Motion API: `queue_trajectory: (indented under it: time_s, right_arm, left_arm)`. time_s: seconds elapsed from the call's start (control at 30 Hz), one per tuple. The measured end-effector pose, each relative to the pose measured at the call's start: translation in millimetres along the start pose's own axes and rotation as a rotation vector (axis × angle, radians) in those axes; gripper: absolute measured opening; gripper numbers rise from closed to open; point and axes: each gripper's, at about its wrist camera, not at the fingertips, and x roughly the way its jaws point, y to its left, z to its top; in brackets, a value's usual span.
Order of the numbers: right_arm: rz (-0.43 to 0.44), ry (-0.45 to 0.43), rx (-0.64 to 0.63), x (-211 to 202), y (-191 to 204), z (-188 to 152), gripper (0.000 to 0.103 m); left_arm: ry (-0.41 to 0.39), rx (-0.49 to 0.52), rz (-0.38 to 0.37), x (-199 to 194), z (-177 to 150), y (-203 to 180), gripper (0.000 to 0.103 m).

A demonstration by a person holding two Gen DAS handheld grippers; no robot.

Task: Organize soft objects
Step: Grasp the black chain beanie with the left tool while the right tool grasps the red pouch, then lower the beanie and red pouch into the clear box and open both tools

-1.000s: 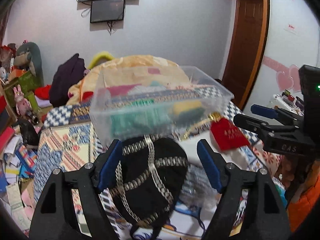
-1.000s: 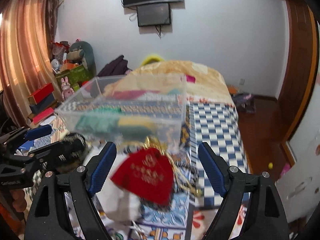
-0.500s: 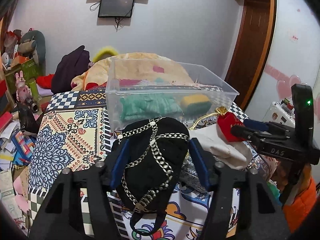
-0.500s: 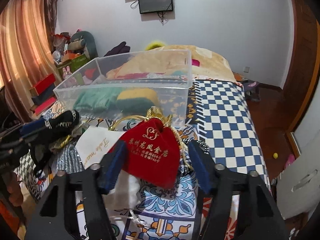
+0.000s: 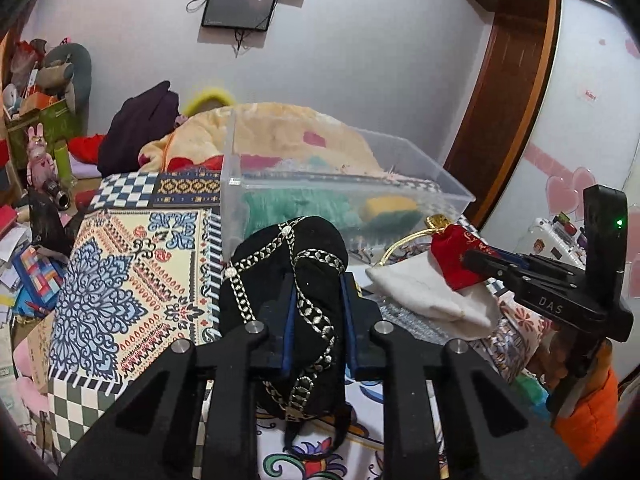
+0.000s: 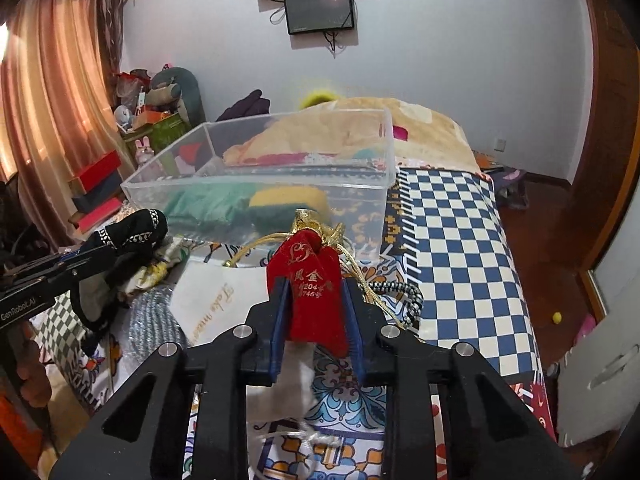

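The left hand-held gripper (image 5: 316,320) was clamped on a black pouch (image 5: 288,264) trimmed with silver braid, its blue pads pressing both sides. The right hand-held gripper (image 6: 316,308) was clamped on a red velvet pouch (image 6: 312,276) with gold lettering and a gold drawstring. Both pouches were held above the patterned bed cover (image 5: 120,272), just in front of a clear plastic bin (image 6: 256,184). The bin held a green cloth (image 5: 296,208) and a yellow-and-green sponge (image 6: 288,208). A white fabric bag (image 5: 424,296) lay between the grippers.

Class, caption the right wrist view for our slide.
Right tongs grip a red pouch before a clear bin.
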Motion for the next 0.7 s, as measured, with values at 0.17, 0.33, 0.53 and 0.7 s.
queue_trajectory:
  time_s: [0.17,0.33,0.53,0.7]
  right_arm:
    - [0.011,-0.043,0.004,-16.6,0.0,5.9,0.024]
    - [0.015,-0.094,0.002,-32.6,2.9,13.2,0.024]
    - [0.014,-0.151,-0.015,-43.9,5.8,25.5,0.024]
    - [0.009,-0.194,-0.048,-45.9,10.5,40.6,0.024]
  left_arm:
    - [-0.053,0.032,0.012,-15.7,8.2,-10.2,0.019]
    - [-0.093,0.048,0.017,-28.4,18.7,-14.9,0.019]
    - [-0.142,0.07,0.024,-37.7,39.8,-20.6,0.019]
    - [-0.178,0.094,0.04,-36.0,65.4,-24.9,0.019]
